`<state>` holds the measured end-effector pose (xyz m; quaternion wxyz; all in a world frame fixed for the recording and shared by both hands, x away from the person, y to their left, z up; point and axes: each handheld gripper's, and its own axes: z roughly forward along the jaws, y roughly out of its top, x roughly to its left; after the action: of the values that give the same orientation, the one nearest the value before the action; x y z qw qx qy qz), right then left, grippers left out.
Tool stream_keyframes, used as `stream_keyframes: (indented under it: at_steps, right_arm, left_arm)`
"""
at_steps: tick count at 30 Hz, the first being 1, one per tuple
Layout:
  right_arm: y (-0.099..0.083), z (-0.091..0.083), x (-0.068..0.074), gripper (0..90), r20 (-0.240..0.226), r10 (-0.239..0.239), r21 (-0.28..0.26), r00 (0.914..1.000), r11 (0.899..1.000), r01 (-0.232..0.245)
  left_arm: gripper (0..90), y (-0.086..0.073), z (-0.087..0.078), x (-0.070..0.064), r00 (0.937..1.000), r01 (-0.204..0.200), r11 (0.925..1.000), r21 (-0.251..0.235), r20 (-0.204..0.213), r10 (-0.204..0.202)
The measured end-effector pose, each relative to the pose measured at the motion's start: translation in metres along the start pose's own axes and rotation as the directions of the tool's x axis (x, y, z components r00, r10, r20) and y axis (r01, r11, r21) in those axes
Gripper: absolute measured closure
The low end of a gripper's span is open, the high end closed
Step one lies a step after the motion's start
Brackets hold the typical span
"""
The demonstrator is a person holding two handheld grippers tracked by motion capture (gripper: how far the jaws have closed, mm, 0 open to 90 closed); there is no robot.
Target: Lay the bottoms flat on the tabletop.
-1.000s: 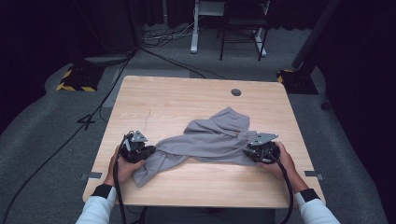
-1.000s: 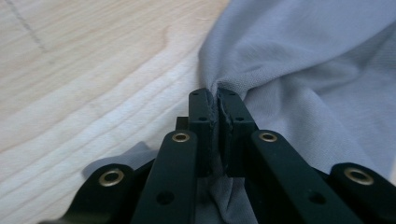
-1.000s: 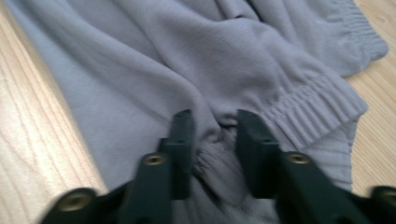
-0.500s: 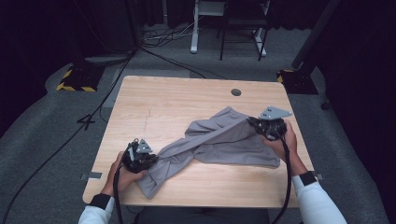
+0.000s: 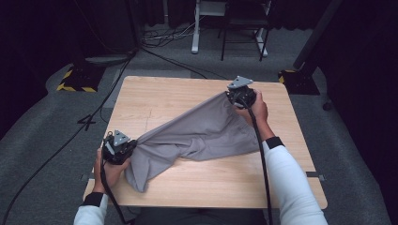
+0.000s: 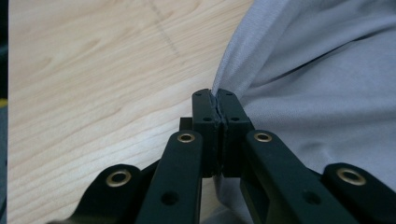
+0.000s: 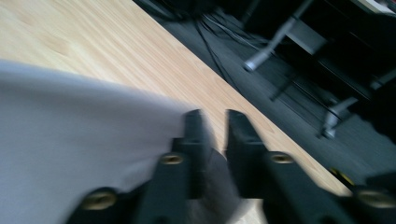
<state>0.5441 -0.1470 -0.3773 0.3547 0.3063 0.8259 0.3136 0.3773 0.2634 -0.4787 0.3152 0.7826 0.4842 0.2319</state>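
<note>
A grey cloth is stretched slantwise over the wooden table, from the near left to the far right. My left gripper sits at the table's near left edge, shut on the cloth's left end. In the left gripper view the jaws pinch a fold of the cloth. My right gripper is raised near the far right of the table and holds the cloth's other end. The right gripper view is blurred; the cloth runs in between the fingertips.
Black cables trail over the grey floor behind the table. Desk and chair legs stand at the back. Yellow-and-black striped blocks lie beside the table's far corners. Bare wood shows at the far left and along the front.
My right gripper has swung from the near right edge to the far right, pulling the cloth out long. My left gripper has slid nearer the front left edge.
</note>
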Motion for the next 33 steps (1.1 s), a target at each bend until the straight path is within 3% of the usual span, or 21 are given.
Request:
stream_keyframes:
  at_steps: [1, 2, 4, 5, 6, 8, 9, 10, 11, 13, 16, 18, 21, 24, 26, 28, 31, 33]
  right_arm:
    - [0.001, 0.006, 0.003, 57.5, 0.032, 0.005, 0.026, 0.9995, 1.0, -0.006]
    - [-0.001, 0.011, 0.006, 55.7, 0.011, 0.023, 0.058, 0.9997, 0.998, -0.023]
    - [-0.008, 0.012, 0.008, 48.5, -0.053, 0.048, 0.062, 0.9974, 0.997, -0.045]
    - [-0.015, 0.01, 0.011, 48.0, -0.085, 0.058, 0.057, 0.9947, 0.997, -0.053]
    - [-0.023, 0.007, 0.013, 46.3, -0.128, 0.059, 0.057, 0.9901, 0.997, -0.052]
    - [-0.048, -0.005, 0.015, 44.3, -0.223, 0.045, 0.043, 0.9737, 0.998, -0.036]
    - [-0.061, -0.01, 0.014, 43.1, -0.279, 0.046, 0.043, 0.959, 0.998, -0.036]
    - [-0.072, -0.014, 0.013, 41.9, -0.323, 0.051, 0.051, 0.9451, 0.998, -0.037]
    - [-0.093, -0.023, 0.013, 39.4, -0.383, 0.04, 0.062, 0.923, 0.998, -0.017]
    - [-0.117, -0.032, 0.013, 40.0, -0.428, 0.026, 0.073, 0.9034, 0.997, 0.006]
    - [-0.145, -0.047, 0.015, 38.3, -0.469, -0.003, 0.097, 0.8833, 0.994, 0.056]
    - [-0.158, -0.055, 0.019, 37.3, -0.501, -0.006, 0.092, 0.8652, 0.994, 0.06]
    - [-0.166, -0.058, 0.027, 37.4, -0.521, -0.035, 0.076, 0.853, 0.993, 0.087]
    - [-0.166, -0.056, 0.033, 40.5, -0.496, -0.064, 0.084, 0.866, 0.989, 0.121]
    - [-0.166, -0.051, 0.034, 45.3, -0.473, -0.049, 0.098, 0.8797, 0.989, 0.108]
    - [-0.166, -0.049, 0.032, 53.6, -0.465, -0.04, 0.096, 0.8842, 0.991, 0.096]
    - [-0.165, -0.047, 0.03, 78.3, -0.422, -0.044, 0.108, 0.9055, 0.989, 0.098]
    - [-0.162, -0.045, 0.031, 86.4, -0.408, -0.06, 0.122, 0.9111, 0.985, 0.119]
  left_arm:
    - [80.1, -0.002, 0.006, -0.001, 0.9999, -0.002, 0.9995, 0.031, -0.011, 0.002]
    - [79.9, -0.003, 0.008, -0.002, 1.0, -0.003, 0.9993, 0.037, 0.0, 0.003]
    - [73.1, -0.004, 0.01, -0.006, 0.9991, -0.041, 0.9975, 0.057, 0.013, 0.041]
    - [65.3, -0.004, 0.01, -0.009, 0.9989, -0.048, 0.997, 0.061, 0.004, 0.047]
    - [57.3, -0.003, 0.009, -0.013, 0.9982, -0.058, 0.9958, 0.07, 0.02, 0.057]
    - [46.2, -0.003, 0.005, -0.023, 0.9959, -0.075, 0.9961, 0.047, 0.055, 0.072]
    - [40.9, -0.003, 0.003, -0.027, 0.9927, -0.09, 0.9951, 0.041, 0.084, 0.086]
    - [36.0, -0.003, 0.001, -0.037, 0.983, -0.137, 0.9894, 0.048, 0.13, 0.13]
    - [34.3, -0.004, 0.0, -0.043, 0.9775, -0.168, 0.9842, 0.056, 0.138, 0.159]
    - [31.4, -0.006, -0.003, -0.055, 0.9616, -0.204, 0.9772, 0.057, 0.198, 0.189]
    - [31.5, -0.01, -0.006, -0.068, 0.9464, -0.202, 0.9788, 0.036, 0.265, 0.185]
    - [30.0, -0.013, -0.008, -0.079, 0.9355, -0.233, 0.9721, 0.029, 0.28, 0.216]
    - [28.3, -0.015, -0.008, -0.088, 0.9289, -0.252, 0.967, 0.035, 0.289, 0.232]
    - [28.4, -0.017, -0.005, -0.096, 0.9292, -0.28, 0.9589, 0.044, 0.263, 0.259]
    - [30.1, -0.016, -0.004, -0.095, 0.9312, -0.267, 0.9627, 0.041, 0.268, 0.247]
    - [30.4, -0.016, -0.003, -0.092, 0.9337, -0.252, 0.9671, 0.034, 0.271, 0.234]
    - [30.4, -0.015, -0.002, -0.091, 0.9395, -0.243, 0.9694, 0.033, 0.257, 0.227]
    - [30.4, -0.015, -0.001, -0.092, 0.9406, -0.246, 0.9688, 0.033, 0.25, 0.23]
